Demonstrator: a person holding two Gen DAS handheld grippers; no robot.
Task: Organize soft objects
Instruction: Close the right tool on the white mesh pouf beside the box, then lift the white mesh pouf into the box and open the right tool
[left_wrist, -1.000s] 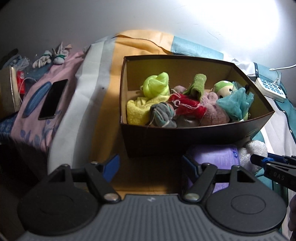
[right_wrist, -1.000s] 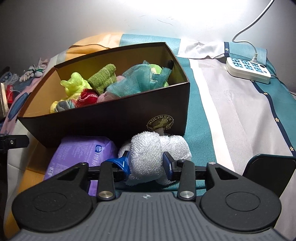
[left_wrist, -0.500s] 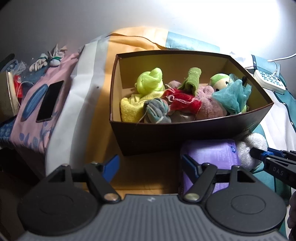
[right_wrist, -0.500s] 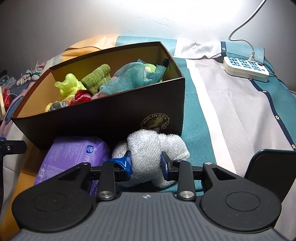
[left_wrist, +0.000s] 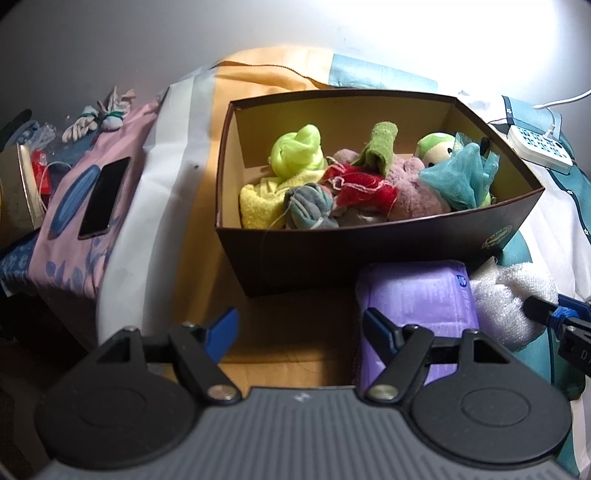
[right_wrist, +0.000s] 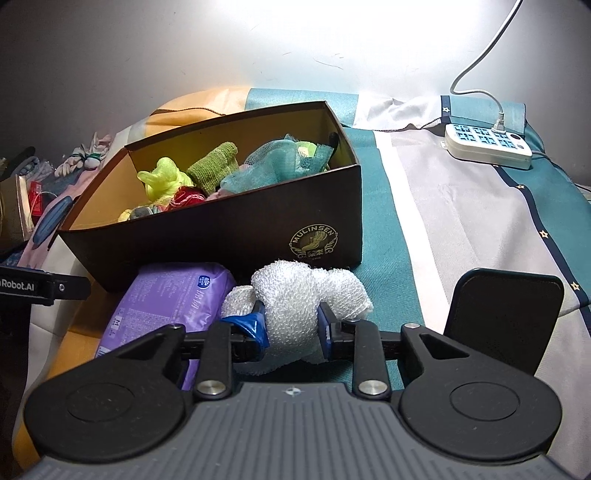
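- Right gripper (right_wrist: 291, 326): fingers pinching the white knitted cloth (right_wrist: 310, 291) on the bed, beside the brown box (right_wrist: 229, 236).
- Left gripper (left_wrist: 297, 326): fingers spread, empty.
- Risk: loose cloth may snag on the box rim when lifted.

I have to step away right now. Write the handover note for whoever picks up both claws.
Right claw: shut on the white knitted cloth, which sits bunched on the bedspread just in front of the brown box, beside the purple pack.
Left claw: open, holding nothing, hovering in front of the box with its right finger over the purple pack.
Done: the box already holds the neon green cloth, green towel, red knit, pink plush, teal mesh and more.
Left: probably lift the white cloth into the box, then the purple pack.
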